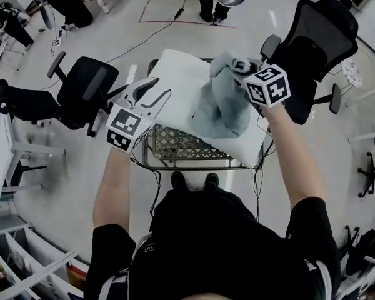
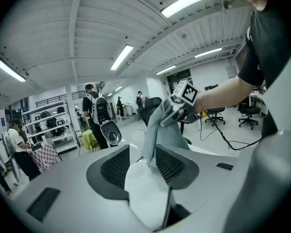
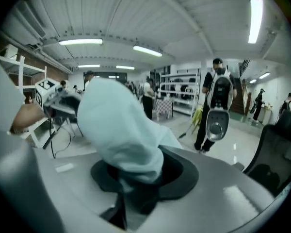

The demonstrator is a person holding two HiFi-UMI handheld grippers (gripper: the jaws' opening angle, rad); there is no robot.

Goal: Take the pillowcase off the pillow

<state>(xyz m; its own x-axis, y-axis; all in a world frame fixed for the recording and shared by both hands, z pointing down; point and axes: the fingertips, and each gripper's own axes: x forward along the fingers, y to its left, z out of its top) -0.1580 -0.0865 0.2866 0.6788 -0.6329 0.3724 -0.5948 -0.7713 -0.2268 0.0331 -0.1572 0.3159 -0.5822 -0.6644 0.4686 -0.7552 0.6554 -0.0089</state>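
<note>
A white rectangular pillow (image 1: 180,79) lies on a metal mesh cart (image 1: 181,146). The left gripper (image 1: 157,87) has its jaws fairly wide, clamped on the pillow's edge. The right gripper (image 1: 240,65) has its jaws narrow, pinching the bunched pale grey-blue fabric pillowcase (image 1: 222,108), which is raised above the pillow

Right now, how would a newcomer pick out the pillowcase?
Find the wire-mesh cart mid-floor between two black office chairs. A white pillow lies across its top. The pillowcase is the crumpled grey-blue cloth on the pillow's right side, the only coloured fabric there.
</note>
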